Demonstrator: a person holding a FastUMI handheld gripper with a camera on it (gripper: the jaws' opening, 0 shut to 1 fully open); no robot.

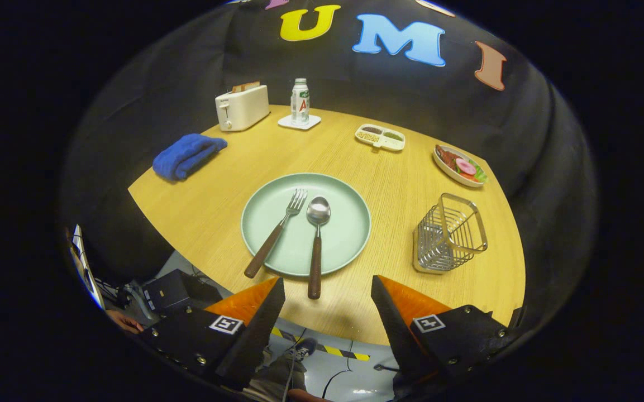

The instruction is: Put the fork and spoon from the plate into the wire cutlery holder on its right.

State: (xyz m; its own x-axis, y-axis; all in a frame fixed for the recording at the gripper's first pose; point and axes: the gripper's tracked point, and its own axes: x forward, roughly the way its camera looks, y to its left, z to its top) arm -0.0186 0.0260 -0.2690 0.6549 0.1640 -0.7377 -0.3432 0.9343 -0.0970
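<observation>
Progress: nothing is done yet, as I judge it — both pieces lie on the plate and the holder stands with nothing in it.
Left to do: the whole job — fork first or spoon first, then the other, each dropped into the holder.
Fork: on the plate's left half, tines toward the far side, its dark handle slanting out over the plate's near-left rim.
Spoon: just right of the fork on the plate, bowl near the plate's middle, handle running straight past the plate's near rim onto the table.
Holder: right of the plate, apart from it, upright on the table, a wire basket.
My gripper: fingers wide apart, holding nothing and touching nothing; it hangs nearer me than the plate, above the table's near edge.
Line-up: the spoon's handle end points into the gap between my fingers, just ahead of them — I judge the spoon the easier first pick.
Beyond the plate: a blue cloth, a toaster, a bottle and two food dishes, none in my way.
</observation>
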